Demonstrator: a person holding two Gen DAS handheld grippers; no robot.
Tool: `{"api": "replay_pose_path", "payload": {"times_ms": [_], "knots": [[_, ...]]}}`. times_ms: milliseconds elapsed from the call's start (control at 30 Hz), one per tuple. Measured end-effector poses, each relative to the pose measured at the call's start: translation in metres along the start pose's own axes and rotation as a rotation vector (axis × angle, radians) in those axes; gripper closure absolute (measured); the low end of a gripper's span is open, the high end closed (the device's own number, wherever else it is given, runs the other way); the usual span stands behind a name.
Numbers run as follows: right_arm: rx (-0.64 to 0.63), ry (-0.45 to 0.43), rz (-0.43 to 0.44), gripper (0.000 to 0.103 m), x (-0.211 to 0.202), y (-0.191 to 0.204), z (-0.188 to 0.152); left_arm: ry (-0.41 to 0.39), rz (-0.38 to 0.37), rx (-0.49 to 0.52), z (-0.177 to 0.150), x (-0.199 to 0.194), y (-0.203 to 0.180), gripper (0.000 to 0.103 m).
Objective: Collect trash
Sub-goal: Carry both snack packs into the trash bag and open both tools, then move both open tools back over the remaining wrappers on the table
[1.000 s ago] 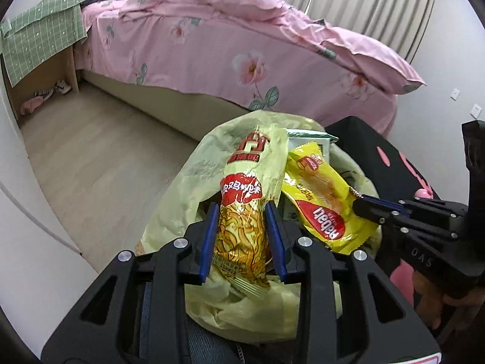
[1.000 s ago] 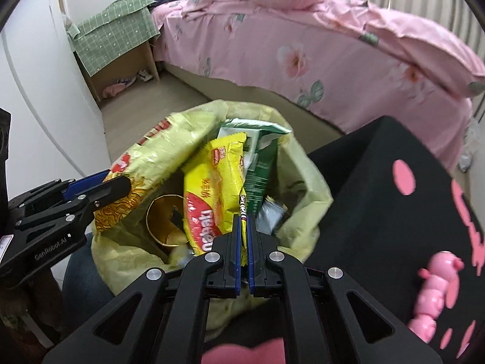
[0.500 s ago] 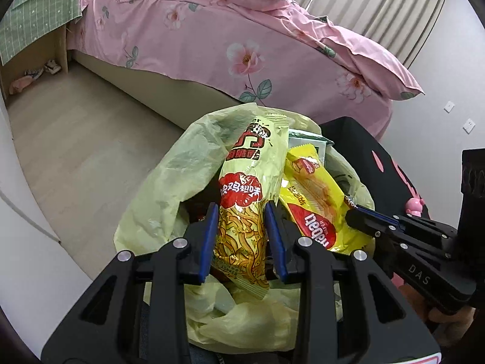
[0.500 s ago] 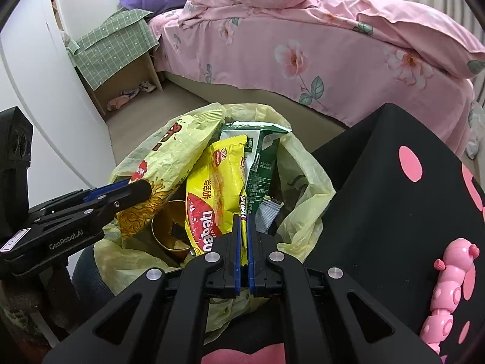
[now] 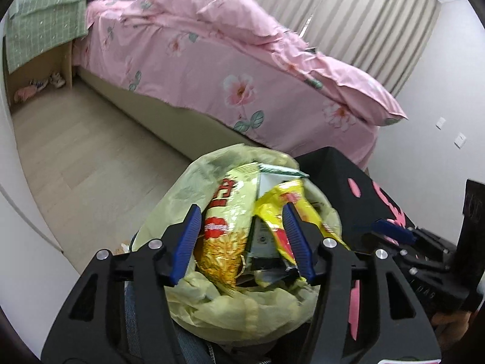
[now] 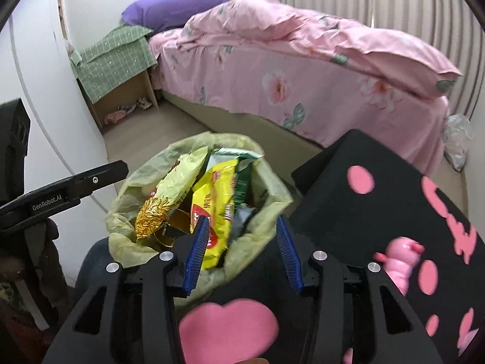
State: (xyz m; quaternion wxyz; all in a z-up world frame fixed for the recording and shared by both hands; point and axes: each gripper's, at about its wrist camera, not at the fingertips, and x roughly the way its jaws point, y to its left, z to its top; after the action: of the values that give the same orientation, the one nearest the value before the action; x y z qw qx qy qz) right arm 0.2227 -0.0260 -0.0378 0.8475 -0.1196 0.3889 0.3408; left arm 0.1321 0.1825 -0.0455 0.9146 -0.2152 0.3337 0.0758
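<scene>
My left gripper [image 5: 244, 242] has just been opening wide and holds nothing; the noodle packet [image 5: 224, 236] sits loose between its blue pads. My right gripper [image 6: 242, 251] has just been opening too, letting go of the yellow snack packet [image 6: 215, 209]. Both crinkly packets stand in the thin green trash bag [image 6: 272, 188]. The bag's bottom is hidden

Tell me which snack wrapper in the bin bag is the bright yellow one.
The middle wrapper, bright yellow with a red logo. The pale yellow-green noodle packet stands to its left in the right wrist view, the green-and-white packet to its right.
</scene>
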Motion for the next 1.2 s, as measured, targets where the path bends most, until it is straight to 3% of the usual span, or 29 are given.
{"api": "replay_pose_path", "payload": {"times_ms": [100, 333, 600, 833, 900, 1100, 1200], "knots": [[0.002, -0.03, -0.044, 0.06, -0.031, -0.018, -0.005, -0.019, -0.025, 0.049, -0.003, -0.013, -0.019, 0.046], [0.064, -0.075, -0.159, 0.06, -0.106, -0.068, -0.045, 0.008, -0.19, 0.187, -0.028, -0.025, -0.087, 0.044], [0.143, -0.098, -0.275, 0.06, -0.163, -0.106, -0.123, 0.153, -0.337, 0.411, -0.09, -0.017, -0.165, 0.044], [0.163, -0.047, -0.192, 0.06, -0.165, -0.1, -0.183, 0.232, -0.384, 0.456, -0.124, -0.016, -0.186, 0.044], [0.155, -0.037, -0.207, 0.06, -0.163, -0.098, -0.194, 0.238, -0.376, 0.48, -0.131, -0.017, -0.191, 0.044], [0.24, -0.068, -0.169, 0.06, -0.155, -0.107, -0.19, 0.246, -0.342, 0.511, -0.145, -0.015, -0.193, 0.044], [0.211, -0.058, -0.146, 0.06, -0.141, -0.098, -0.18, 0.243, -0.339, 0.502, -0.144, -0.016, -0.189, 0.044]]}}
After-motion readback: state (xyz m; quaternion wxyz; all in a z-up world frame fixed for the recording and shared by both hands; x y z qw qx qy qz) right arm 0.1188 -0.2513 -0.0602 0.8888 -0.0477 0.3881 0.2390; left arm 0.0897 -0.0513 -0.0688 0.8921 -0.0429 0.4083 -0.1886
